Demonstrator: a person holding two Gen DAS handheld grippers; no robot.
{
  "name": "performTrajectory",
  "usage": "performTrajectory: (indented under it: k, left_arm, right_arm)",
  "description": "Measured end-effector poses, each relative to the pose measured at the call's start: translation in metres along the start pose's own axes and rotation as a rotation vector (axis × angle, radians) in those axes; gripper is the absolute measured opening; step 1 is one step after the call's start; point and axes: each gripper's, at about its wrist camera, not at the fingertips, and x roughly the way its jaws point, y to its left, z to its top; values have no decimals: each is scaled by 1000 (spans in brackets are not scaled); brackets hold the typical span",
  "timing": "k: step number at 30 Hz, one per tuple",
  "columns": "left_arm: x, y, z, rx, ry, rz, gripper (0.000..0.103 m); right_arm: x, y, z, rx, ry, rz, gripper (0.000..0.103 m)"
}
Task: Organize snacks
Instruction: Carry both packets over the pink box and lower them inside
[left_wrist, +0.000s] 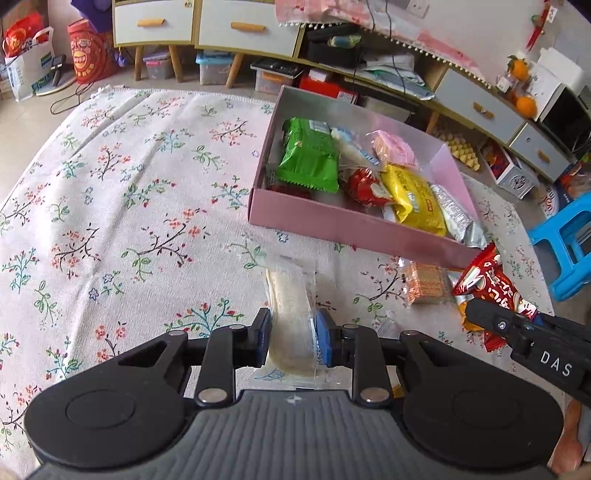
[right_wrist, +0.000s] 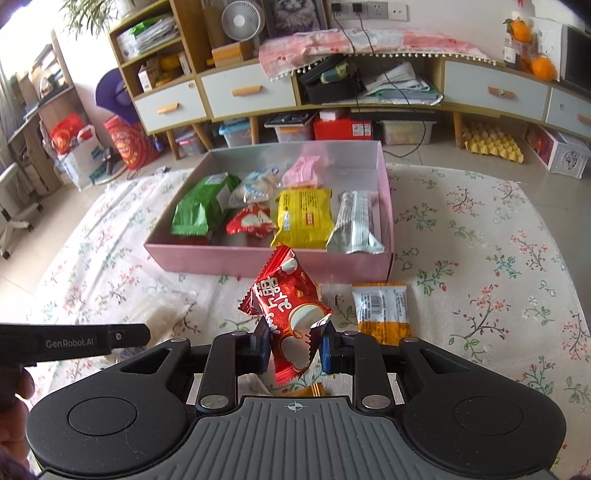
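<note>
A: What does the pink box (right_wrist: 258, 260) hold?
B: Green (right_wrist: 201, 206), yellow (right_wrist: 303, 218) and silver (right_wrist: 354, 225) packets, among others.
A: The grippers?
B: Left gripper (left_wrist: 291, 338) clamps a clear-wrapped bar (left_wrist: 291, 314) at 6 o'clock on the desk (left_wrist: 129, 221); right gripper (right_wrist: 293, 345) pinches a red packet (right_wrist: 288, 314), raised at the box's 6 o'clock.

Home living room: floral tablecloth (right_wrist: 480, 236) under the claw, low drawer sideboard (right_wrist: 243, 92) ahead of it, desk fan (right_wrist: 242, 18) above, storage bins (right_wrist: 236, 133) beneath, egg trays (right_wrist: 491, 142) ahead-right.
</note>
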Motion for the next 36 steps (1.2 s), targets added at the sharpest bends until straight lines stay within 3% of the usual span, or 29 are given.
performTrajectory:
  k: [13,22,36]
  left_arm:
    - [-11,-4,7,-19,-78,-126,22]
    - [-23,-9,14,-26,-188,-166,22]
    - [-8,-19,40,44,-280,-110,22]
  right_arm:
    - [-12,-14,11,93,-55,10,23]
    - [-15,-15,18,106,-76,27,23]
    - [-5,-22,46,106,-108,25,23]
